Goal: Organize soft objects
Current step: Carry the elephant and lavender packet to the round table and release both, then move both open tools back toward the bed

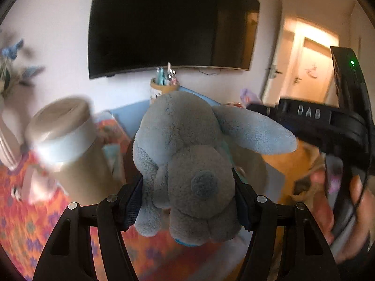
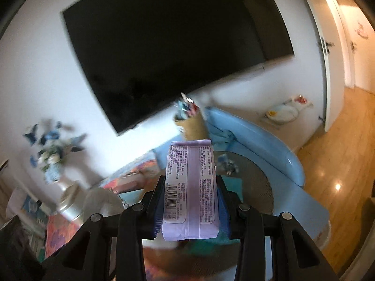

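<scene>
A grey-blue plush elephant [image 1: 187, 164] fills the middle of the left wrist view, one long ear hanging to the right. My left gripper [image 1: 187, 201] is shut on its body, the pads pressing in from both sides, and holds it in the air. In the right wrist view a flat lilac tissue pack [image 2: 189, 187] with printed text and a barcode stands up between the fingers. My right gripper [image 2: 188, 201] is shut on its lower half. The other gripper's black body [image 1: 328, 126] and the hand holding it show at the right edge of the left wrist view.
A dark wall screen [image 1: 171, 23] hangs ahead. Below it stand a cup of pens [image 2: 192, 121], a blue padded seat [image 2: 257, 140], a round mesh stool [image 2: 253, 178] and an orange patterned cloth [image 1: 18, 210]. A pale jar [image 1: 63, 131] and a flower vase [image 2: 68, 199] stand left; a doorway [image 2: 339, 58] opens right.
</scene>
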